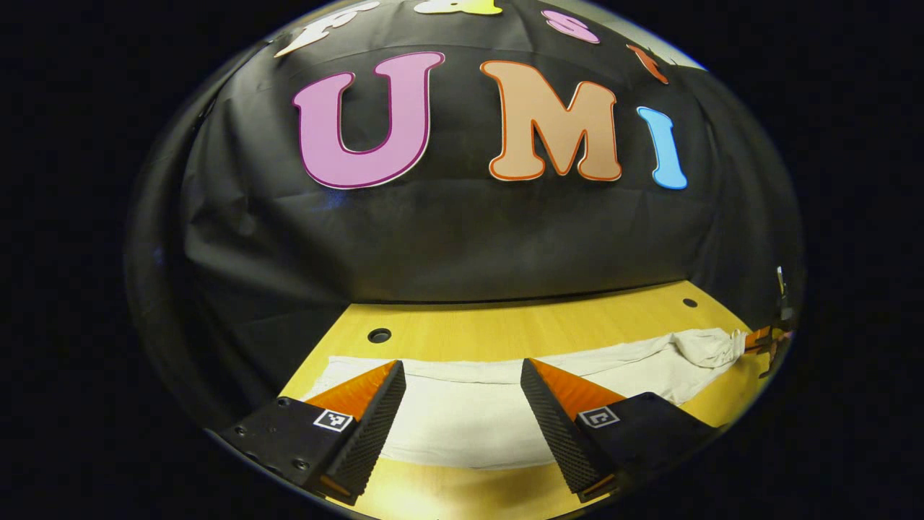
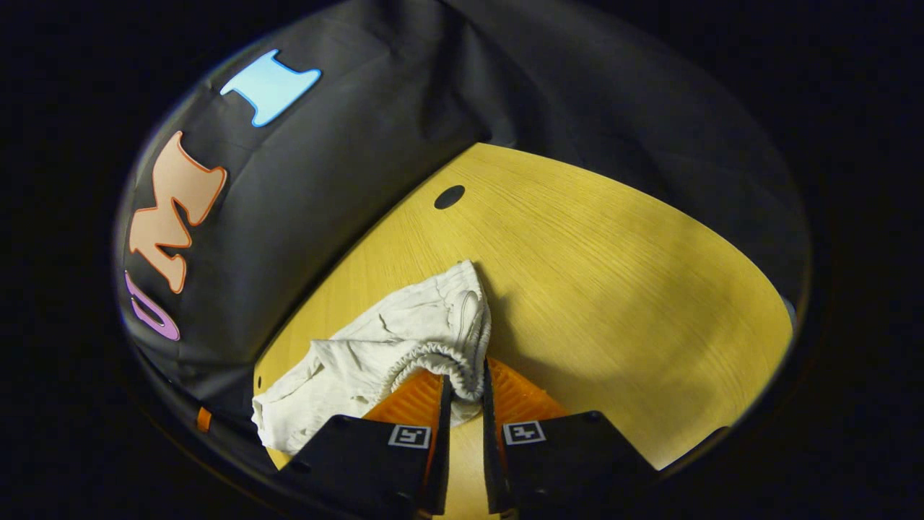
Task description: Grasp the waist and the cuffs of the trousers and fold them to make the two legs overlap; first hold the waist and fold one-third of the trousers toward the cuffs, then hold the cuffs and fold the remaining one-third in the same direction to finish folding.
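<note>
In the right gripper view, I hold my right gripper (image 2: 465,383) clamped on the elastic waist (image 2: 440,354) of the white trousers (image 2: 390,347), bunched on the wooden table (image 2: 613,274). In the left gripper view, my left gripper (image 1: 462,375) stands wide apart above the trousers' flat legs (image 1: 462,419); beyond them lies bare table.

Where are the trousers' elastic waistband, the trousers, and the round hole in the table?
elastic waistband (image 2: 433,354): right gripper view, on the gathered hem just above the jaws.
trousers (image 1: 462,412): left gripper view, on the flat white cloth between the open jaws.
round hole (image 2: 449,196): right gripper view, on its dark centre.
</note>
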Available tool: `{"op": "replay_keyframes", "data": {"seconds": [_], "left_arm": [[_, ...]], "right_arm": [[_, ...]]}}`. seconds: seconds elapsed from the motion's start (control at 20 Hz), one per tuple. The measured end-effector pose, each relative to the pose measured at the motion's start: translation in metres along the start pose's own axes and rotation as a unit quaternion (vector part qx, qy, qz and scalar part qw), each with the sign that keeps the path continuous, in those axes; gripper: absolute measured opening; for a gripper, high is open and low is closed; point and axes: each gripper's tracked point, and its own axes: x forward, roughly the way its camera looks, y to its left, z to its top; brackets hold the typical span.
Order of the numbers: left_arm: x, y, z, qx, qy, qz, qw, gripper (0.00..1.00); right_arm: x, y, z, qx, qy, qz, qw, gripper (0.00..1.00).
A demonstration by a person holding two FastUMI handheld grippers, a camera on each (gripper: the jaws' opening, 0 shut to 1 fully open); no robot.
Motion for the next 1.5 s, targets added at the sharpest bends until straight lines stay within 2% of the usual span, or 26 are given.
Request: {"op": "replay_keyframes", "data": {"seconds": [0.05, 0.1, 0.25, 0.45, 0.6, 0.7, 0.95, 1.2, 1.3, 1.5], "left_arm": [[-0.003, -0.002, 0.000, -0.006, -0.001, -0.002, 1.000, 0.97], [-0.005, -0.002, -0.001, -0.013, -0.002, -0.004, 1.000, 0.97], [-0.010, 0.008, -0.003, -0.035, -0.002, -0.002, 0.999, 0.96], [-0.021, 0.045, -0.009, -0.059, -0.006, 0.008, 0.998, 0.97], [-0.027, 0.072, -0.017, -0.063, -0.003, 0.002, 0.998, 0.96], [-0.031, 0.089, -0.027, -0.057, 0.008, -0.010, 0.998, 0.95], [-0.034, 0.127, -0.033, -0.043, 0.010, -0.034, 0.998, 0.95], [-0.032, 0.157, -0.043, -0.049, 0.013, -0.043, 0.998, 0.95], [-0.028, 0.170, -0.051, -0.051, 0.016, -0.041, 0.998, 0.95], [-0.020, 0.190, -0.070, -0.072, 0.027, -0.033, 0.996, 0.96]], "right_arm": [[-0.006, 0.004, 0.001, -0.001, -0.011, 0.008, 1.000, 0.12], [-0.010, 0.009, 0.004, -0.001, -0.021, 0.019, 1.000, 0.17], [-0.030, 0.037, 0.018, 0.007, -0.046, 0.064, 0.997, 0.17], [-0.047, 0.082, 0.025, -0.008, -0.081, 0.105, 0.991, 0.17], [-0.070, 0.139, 0.024, -0.027, -0.111, 0.135, 0.984, 0.17], [-0.088, 0.194, 0.015, -0.048, -0.127, 0.149, 0.979, 0.17], [-0.104, 0.304, -0.034, -0.116, -0.145, 0.175, 0.967, 0.17], [-0.074, 0.374, -0.116, -0.170, -0.115, 0.193, 0.959, 0.17], [-0.063, 0.391, -0.154, -0.185, -0.097, 0.204, 0.956, 0.17], [-0.028, 0.388, -0.220, -0.213, -0.047, 0.185, 0.958, 0.17]]}}
